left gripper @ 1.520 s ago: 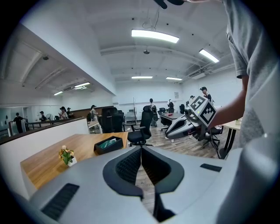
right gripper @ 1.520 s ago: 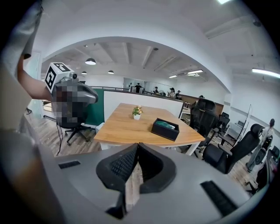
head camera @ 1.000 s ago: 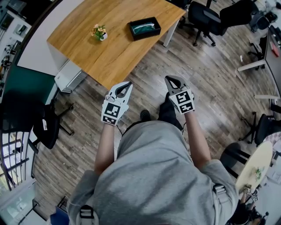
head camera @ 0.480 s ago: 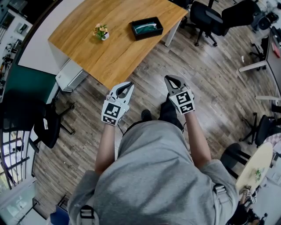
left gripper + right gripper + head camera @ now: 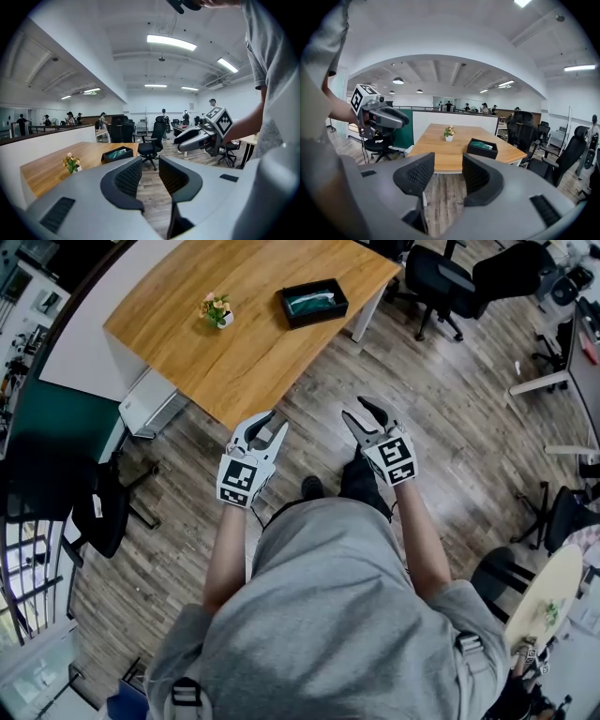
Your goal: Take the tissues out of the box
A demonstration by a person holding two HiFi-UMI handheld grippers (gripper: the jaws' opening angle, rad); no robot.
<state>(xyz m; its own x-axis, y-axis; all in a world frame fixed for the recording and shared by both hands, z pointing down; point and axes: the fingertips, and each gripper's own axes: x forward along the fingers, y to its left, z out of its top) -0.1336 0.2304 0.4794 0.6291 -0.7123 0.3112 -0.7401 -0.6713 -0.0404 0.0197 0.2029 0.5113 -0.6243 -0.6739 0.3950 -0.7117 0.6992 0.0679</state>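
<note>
Both pairs of my jaws have just been opening. A moment ago they were pressed shut, and now each pair stands apart with nothing in between. My left gripper (image 5: pixel 274 420) and my right gripper (image 5: pixel 356 410) hang side by side over the wooden floor (image 5: pixel 441 427), just in front of my body.

The black box (image 5: pixel 319 316) sits on the desk (image 5: pixel 253 348), well apart from both grippers. Something blue-green lies inside it, and I think that is the tissues (image 5: pixel 309 301). A little flower pot (image 5: pixel 215 311) stands on the desk too, apart from the box.

No tissue is out yet, so I think the job has not really begun. I would first have to step up to the desk and reach the box. Then I can pull the tissues out.
</note>
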